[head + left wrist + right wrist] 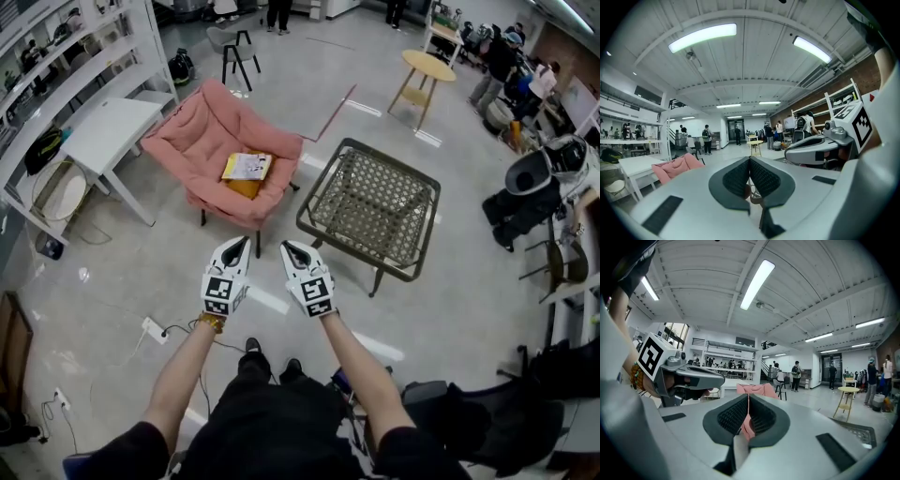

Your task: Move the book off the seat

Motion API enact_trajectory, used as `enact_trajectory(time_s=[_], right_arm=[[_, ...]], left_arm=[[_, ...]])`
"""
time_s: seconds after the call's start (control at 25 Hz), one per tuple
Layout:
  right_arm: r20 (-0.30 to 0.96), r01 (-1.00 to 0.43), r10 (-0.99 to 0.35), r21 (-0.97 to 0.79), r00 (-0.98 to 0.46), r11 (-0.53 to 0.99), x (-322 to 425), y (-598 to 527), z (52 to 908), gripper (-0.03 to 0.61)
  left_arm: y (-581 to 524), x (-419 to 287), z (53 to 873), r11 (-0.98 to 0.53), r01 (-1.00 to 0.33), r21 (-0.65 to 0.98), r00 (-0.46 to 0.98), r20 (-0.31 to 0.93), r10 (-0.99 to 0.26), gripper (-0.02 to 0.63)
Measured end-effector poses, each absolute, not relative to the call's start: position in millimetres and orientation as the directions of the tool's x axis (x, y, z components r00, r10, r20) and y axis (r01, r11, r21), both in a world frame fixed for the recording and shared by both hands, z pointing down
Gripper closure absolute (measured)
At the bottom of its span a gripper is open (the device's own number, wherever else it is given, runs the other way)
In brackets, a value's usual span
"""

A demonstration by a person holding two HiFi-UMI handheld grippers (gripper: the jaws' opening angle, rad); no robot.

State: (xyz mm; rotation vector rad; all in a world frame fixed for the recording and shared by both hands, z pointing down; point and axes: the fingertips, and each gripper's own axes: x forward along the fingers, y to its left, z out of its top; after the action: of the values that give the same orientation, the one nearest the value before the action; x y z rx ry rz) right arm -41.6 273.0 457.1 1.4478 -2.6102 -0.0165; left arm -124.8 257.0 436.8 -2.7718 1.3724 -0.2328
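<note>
A yellow and white book [247, 167] lies on the seat of the pink armchair [222, 150], partly over an orange cushion [244, 187]. Both grippers are held side by side in front of the person, short of the chair. My left gripper [238, 246] is shut with nothing in it; its tips also meet in the left gripper view [750, 160]. My right gripper [289, 249] is shut and empty too, jaws pressed together [748, 398]. The pink armchair [755, 390] shows straight ahead beyond the right jaws, and at the left [675, 166] past the left ones.
A woven square-framed chair [373, 204] stands right of the armchair. A white table [108, 131] and shelving stand to the left, a round wooden stool [422, 75] at the back. A power strip [153, 330] and cable lie on the floor near my left arm. People stand far off.
</note>
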Motion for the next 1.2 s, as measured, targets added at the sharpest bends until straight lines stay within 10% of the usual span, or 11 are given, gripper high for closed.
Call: enact_trajectory(time_s=[1.2], right_arm=[[0.157, -0.871, -0.866, 0.059, -0.475, 0.488, -75, 17, 474, 0.563]], left_arm=[[3, -166, 454, -0.649, -0.757, -0.082, 0.638, 0.124, -0.76, 0.601]])
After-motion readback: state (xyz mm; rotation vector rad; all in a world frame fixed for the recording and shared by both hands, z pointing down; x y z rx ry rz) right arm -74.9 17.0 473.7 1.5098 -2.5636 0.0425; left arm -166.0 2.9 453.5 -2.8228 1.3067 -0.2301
